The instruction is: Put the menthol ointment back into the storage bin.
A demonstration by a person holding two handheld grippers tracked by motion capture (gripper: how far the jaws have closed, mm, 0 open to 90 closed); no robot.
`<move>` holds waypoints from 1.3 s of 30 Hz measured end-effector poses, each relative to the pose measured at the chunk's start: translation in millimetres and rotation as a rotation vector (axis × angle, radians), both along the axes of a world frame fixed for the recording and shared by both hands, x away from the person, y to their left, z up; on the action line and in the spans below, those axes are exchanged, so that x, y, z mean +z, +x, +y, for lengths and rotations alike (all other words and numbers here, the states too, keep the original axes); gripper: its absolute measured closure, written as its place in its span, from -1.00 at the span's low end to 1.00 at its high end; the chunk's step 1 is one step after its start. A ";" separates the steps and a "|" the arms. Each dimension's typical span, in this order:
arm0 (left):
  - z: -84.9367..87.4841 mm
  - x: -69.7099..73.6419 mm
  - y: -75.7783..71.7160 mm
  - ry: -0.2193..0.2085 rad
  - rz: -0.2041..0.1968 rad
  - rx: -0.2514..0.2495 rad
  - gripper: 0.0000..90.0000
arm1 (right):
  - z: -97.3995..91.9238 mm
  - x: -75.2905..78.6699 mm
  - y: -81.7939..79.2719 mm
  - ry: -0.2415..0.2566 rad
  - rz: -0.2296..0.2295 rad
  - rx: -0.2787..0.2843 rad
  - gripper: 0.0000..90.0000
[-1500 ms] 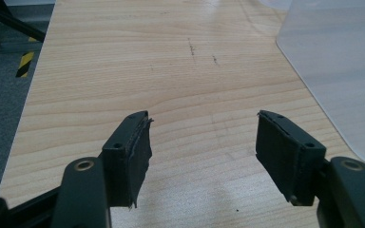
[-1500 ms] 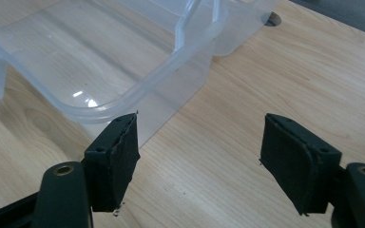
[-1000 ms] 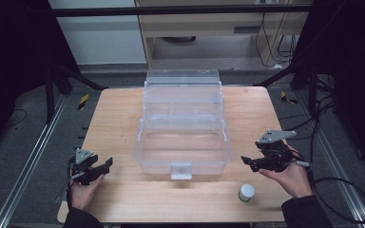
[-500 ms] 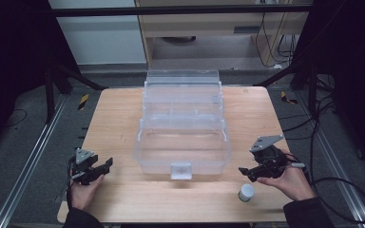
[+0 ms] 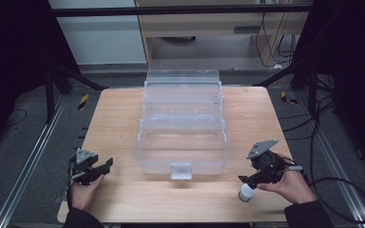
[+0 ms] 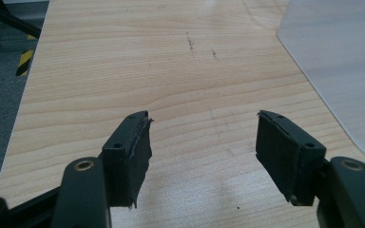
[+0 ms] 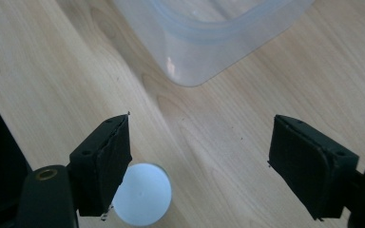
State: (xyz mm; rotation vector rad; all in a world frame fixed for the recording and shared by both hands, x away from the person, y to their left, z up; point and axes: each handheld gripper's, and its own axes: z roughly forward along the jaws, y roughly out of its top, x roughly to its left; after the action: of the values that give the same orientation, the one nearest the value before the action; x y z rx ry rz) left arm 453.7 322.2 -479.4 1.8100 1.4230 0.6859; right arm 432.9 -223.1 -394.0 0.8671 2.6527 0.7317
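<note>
At the left of the wooden table (image 5: 123, 114), near its front corner, the person's left hand (image 5: 83, 192) holds the left gripper (image 5: 105, 165) low over the bare wood, pointed toward the middle of the table. In the left gripper view its two black jaws stand wide apart with nothing between them, only the wood grain below, and one rounded corner of the clear box enters at the upper right.

The clear plastic box (image 5: 183, 137) sits in the middle of the table, open, with stepped tiers rising toward the far edge and a small latch (image 5: 180, 170) on its front wall. Nothing can be made out inside it.

To the right of the box, near the front edge, a small white-capped container (image 5: 245, 192) stands upright on the wood. The right gripper (image 5: 242, 179) hangs just above it, held by the right hand (image 5: 290, 183), its grey three-cornered plate tilted upward. In the right gripper view the jaws are spread wide and released, gripping nothing; the round white cap (image 7: 141, 200) lies just beside the inner face of the left-hand jaw, partly under it, while the other jaw is well apart from it. A corner of the box (image 7: 204, 42) shows beyond the jaws
</note>
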 end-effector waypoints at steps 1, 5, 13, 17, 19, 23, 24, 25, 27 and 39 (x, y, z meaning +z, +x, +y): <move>0.1 -0.1 0.0 -0.001 0.000 0.001 -0.20 | 0.6 -1.5 -2.2 -0.014 0.010 0.011 -0.52; 0.2 0.0 0.0 -0.001 0.000 0.001 -0.20 | 1.3 -3.4 -5.5 -0.032 0.024 0.023 -0.53; 0.7 0.1 0.1 -0.002 0.001 0.003 -0.20 | 3.9 -10.8 -9.7 -0.064 0.060 0.049 -0.52; 0.5 0.0 0.1 -0.001 0.000 0.002 -0.20 | 6.6 -12.7 -13.0 -0.081 0.072 0.074 -0.52; 0.4 0.1 0.1 0.000 0.001 0.002 -0.20 | 6.9 -13.2 -13.6 -0.087 0.078 0.077 -0.51; 0.6 0.2 0.1 -0.001 0.001 0.003 -0.20 | 6.5 -15.1 -14.0 -0.088 0.093 0.080 -0.50; 0.6 0.1 0.1 -0.001 0.001 0.003 -0.20 | 5.7 -16.3 -13.9 -0.085 0.100 0.080 -0.50; 0.6 0.1 0.1 -0.001 0.001 0.003 -0.20 | 5.7 -16.3 -13.9 -0.085 0.100 0.080 -0.50; 0.6 -0.1 0.4 0.000 0.002 0.003 -0.20 | 3.2 -21.6 -14.2 -0.090 0.117 0.071 -0.49; 0.7 0.0 0.3 0.000 0.003 0.002 -0.20 | 7.4 -29.7 -15.5 -0.137 0.165 0.111 -0.38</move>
State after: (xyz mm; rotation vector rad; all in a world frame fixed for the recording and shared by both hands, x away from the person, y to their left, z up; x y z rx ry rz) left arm 454.0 322.9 -479.5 1.8099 1.4271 0.6850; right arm 417.3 -215.7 -423.8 0.7796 2.8768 0.5150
